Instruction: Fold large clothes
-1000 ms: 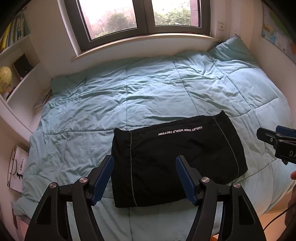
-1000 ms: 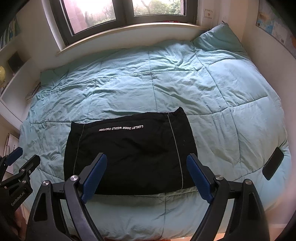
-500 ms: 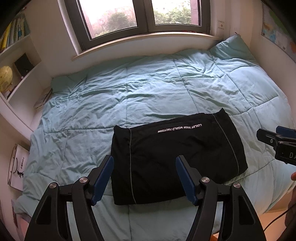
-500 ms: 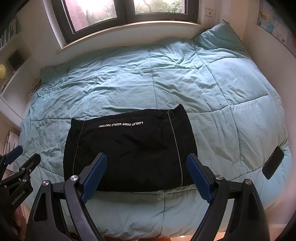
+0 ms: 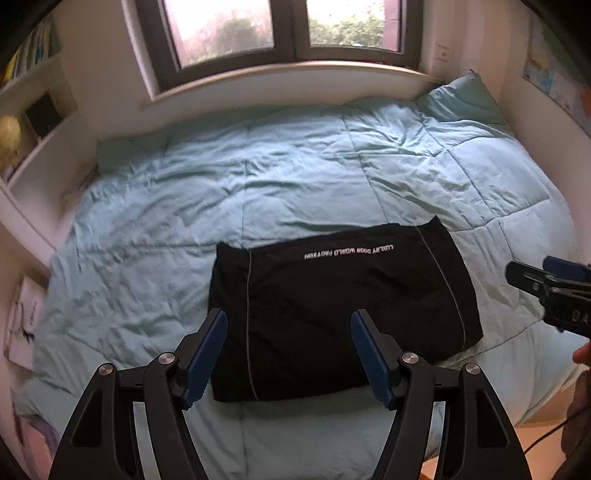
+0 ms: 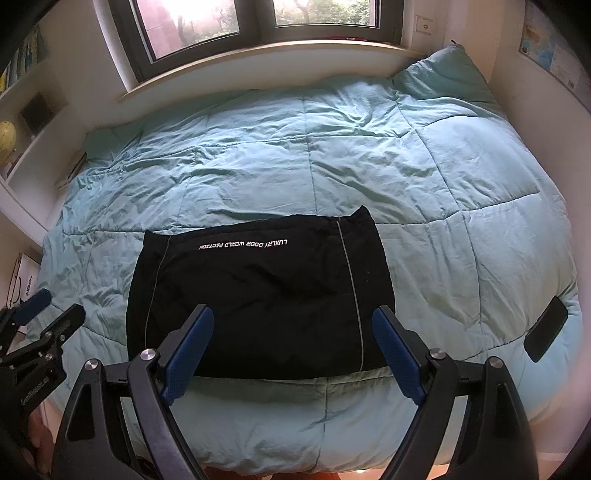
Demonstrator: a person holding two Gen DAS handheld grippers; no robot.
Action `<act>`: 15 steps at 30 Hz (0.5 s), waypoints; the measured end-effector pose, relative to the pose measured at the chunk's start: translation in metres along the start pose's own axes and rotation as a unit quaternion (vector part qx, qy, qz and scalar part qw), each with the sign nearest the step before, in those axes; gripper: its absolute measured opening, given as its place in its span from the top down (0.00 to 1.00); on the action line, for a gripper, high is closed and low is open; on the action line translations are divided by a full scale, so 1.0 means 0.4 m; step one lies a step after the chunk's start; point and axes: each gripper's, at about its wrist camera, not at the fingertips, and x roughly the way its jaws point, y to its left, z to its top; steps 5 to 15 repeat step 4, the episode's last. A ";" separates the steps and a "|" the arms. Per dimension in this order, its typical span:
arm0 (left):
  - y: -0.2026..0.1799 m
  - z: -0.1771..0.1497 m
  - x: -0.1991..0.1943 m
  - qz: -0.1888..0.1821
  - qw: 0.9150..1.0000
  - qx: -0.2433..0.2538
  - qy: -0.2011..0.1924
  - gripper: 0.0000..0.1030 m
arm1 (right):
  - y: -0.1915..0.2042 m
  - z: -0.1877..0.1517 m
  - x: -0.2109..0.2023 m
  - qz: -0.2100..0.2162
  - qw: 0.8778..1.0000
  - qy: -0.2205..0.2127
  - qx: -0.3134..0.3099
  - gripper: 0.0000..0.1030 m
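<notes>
The left gripper (image 5: pixel 288 349) hangs above the near edge of a bed, its two blue-padded fingers (image 5: pixel 205 356) spread wide with nothing between them, tilted down toward the bedding. The right gripper (image 6: pixel 293 347) hangs the same way just beside it, its jaws also spread apart and empty; each gripper's tip shows at the edge of the other's view.

Below and ahead of both lies the black garment (image 6: pixel 258 295), folded into a flat, roughly rectangular bundle. It rests on the near half of the bed, close to the front edge, touched by neither gripper. Two thin pale seams run down it, one near each side, and a line of small white lettering (image 6: pixel 243 244) runs along its far edge, reading upside down from here.

The garment lies on a light teal quilt (image 6: pixel 369 155) that covers the whole bed and is creased in places. A teal pillow (image 6: pixel 443 74) sits at the far right corner. A small dark flat object (image 6: pixel 546 328), possibly a phone, lies near the quilt's right edge. Beyond the bed is a dark-framed window (image 6: pixel 258 22); white shelves (image 6: pixel 33 122) stand on the left.
</notes>
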 end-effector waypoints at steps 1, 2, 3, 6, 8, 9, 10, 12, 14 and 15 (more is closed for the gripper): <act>0.008 -0.004 0.000 0.011 1.000 -0.005 -0.007 0.31 | -0.002 0.000 0.001 0.000 1.000 0.001 -0.002 0.14; 0.011 -0.007 0.000 0.018 1.000 -0.006 -0.011 0.31 | -0.001 -0.004 0.002 -0.002 1.000 0.002 -0.004 0.14; 0.016 -0.008 0.000 0.025 1.000 -0.006 -0.012 0.31 | -0.005 -0.001 0.004 -0.003 1.000 0.003 -0.005 0.14; 0.018 -0.008 -0.001 0.023 1.000 -0.005 -0.010 0.31 | -0.007 -0.001 0.006 -0.002 1.000 0.004 -0.006 0.14; 0.018 -0.008 -0.001 0.023 1.000 -0.005 -0.010 0.31 | -0.007 -0.001 0.006 -0.002 1.000 0.004 -0.006 0.14; 0.018 -0.008 -0.001 0.023 1.000 -0.005 -0.010 0.31 | -0.007 -0.001 0.006 -0.002 1.000 0.004 -0.006 0.14; 0.018 -0.008 -0.001 0.023 1.000 -0.005 -0.010 0.31 | -0.007 -0.001 0.006 -0.002 1.000 0.004 -0.006 0.14; 0.018 -0.008 -0.001 0.023 1.000 -0.005 -0.010 0.31 | -0.007 -0.001 0.006 -0.002 1.000 0.004 -0.006 0.14; 0.018 -0.008 -0.001 0.023 1.000 -0.005 -0.010 0.31 | -0.007 -0.001 0.006 -0.002 1.000 0.004 -0.006 0.14; 0.018 -0.008 -0.001 0.023 1.000 -0.005 -0.010 0.31 | -0.007 -0.001 0.006 -0.002 1.000 0.004 -0.006 0.14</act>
